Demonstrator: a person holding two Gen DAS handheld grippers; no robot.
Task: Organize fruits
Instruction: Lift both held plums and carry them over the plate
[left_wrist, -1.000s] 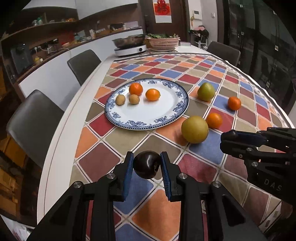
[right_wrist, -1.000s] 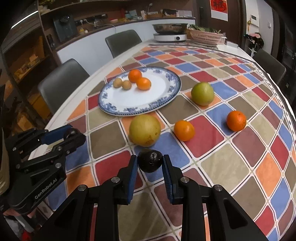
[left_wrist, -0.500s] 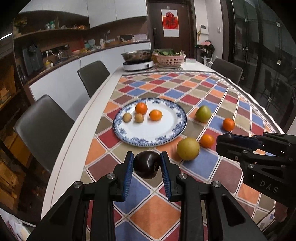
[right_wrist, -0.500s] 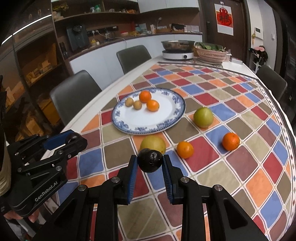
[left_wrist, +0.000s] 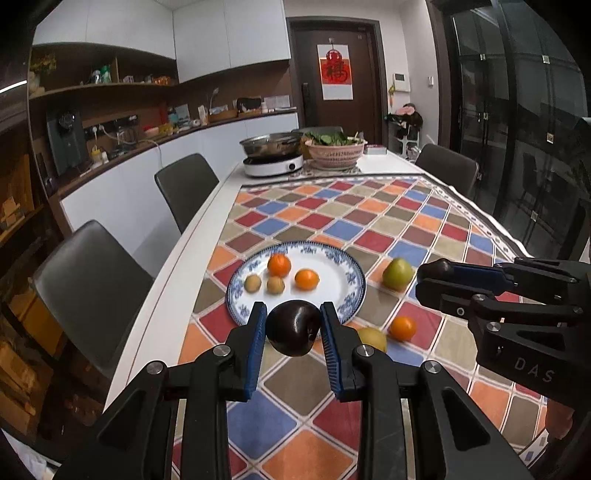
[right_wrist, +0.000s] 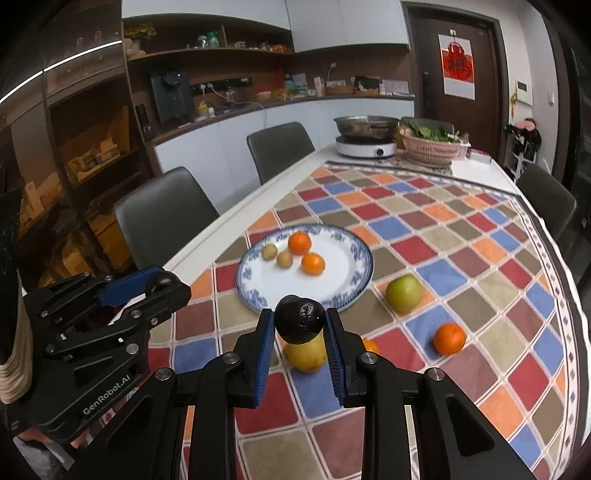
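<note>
Two hand-held grippers above a dining table (left_wrist: 207, 236) covered by a chequered cloth (right_wrist: 461, 258). The left gripper (left_wrist: 293, 326) clamps a dark, glossy round fruit (left_wrist: 293, 332) between its blue pads, clear of the cloth; the right gripper (right_wrist: 300, 325) likewise clamps a second dark fruit (right_wrist: 300, 320), whose skin looks rougher. Beyond both tools lies a blue-rimmed white plate (right_wrist: 354, 284) carrying two oranges (right_wrist: 300, 242) and two small brown fruits (right_wrist: 269, 251) grouped at its far left. Loose on the cloth to the right of the plate: a green fruit (right_wrist: 403, 294), an orange (right_wrist: 449, 338), and, partly hidden behind the right gripper's fingers, a yellow fruit (right_wrist: 304, 356) beside another orange. At the far end of the table stand a cooker with a metal pan (left_wrist: 271, 144) and a pink basket of greens (left_wrist: 334, 149)
</note>
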